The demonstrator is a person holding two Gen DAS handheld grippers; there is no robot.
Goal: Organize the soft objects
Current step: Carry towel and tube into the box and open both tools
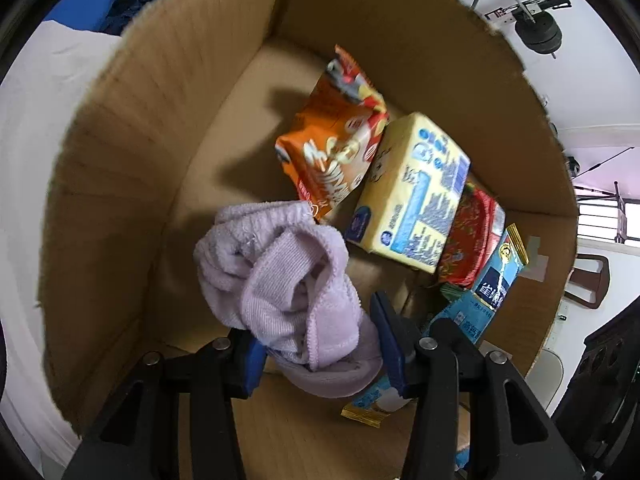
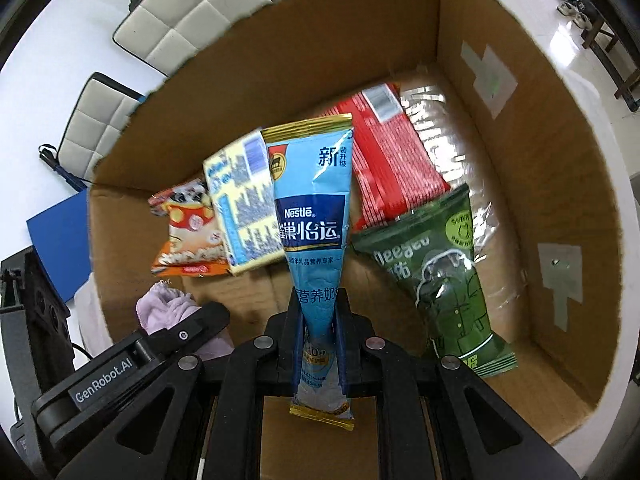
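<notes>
Your left gripper [image 1: 320,344] is clamped on the bunched lilac cloth [image 1: 280,280] and your right gripper [image 2: 320,336] pinches the blue Nestle sachet [image 2: 314,216] upright, both over the cardboard box [image 2: 560,184], where beyond them lie a green pouch [image 2: 444,276], yellow pack [image 1: 416,188], orange snack bag [image 1: 336,136] and red packet [image 2: 392,160].
</notes>
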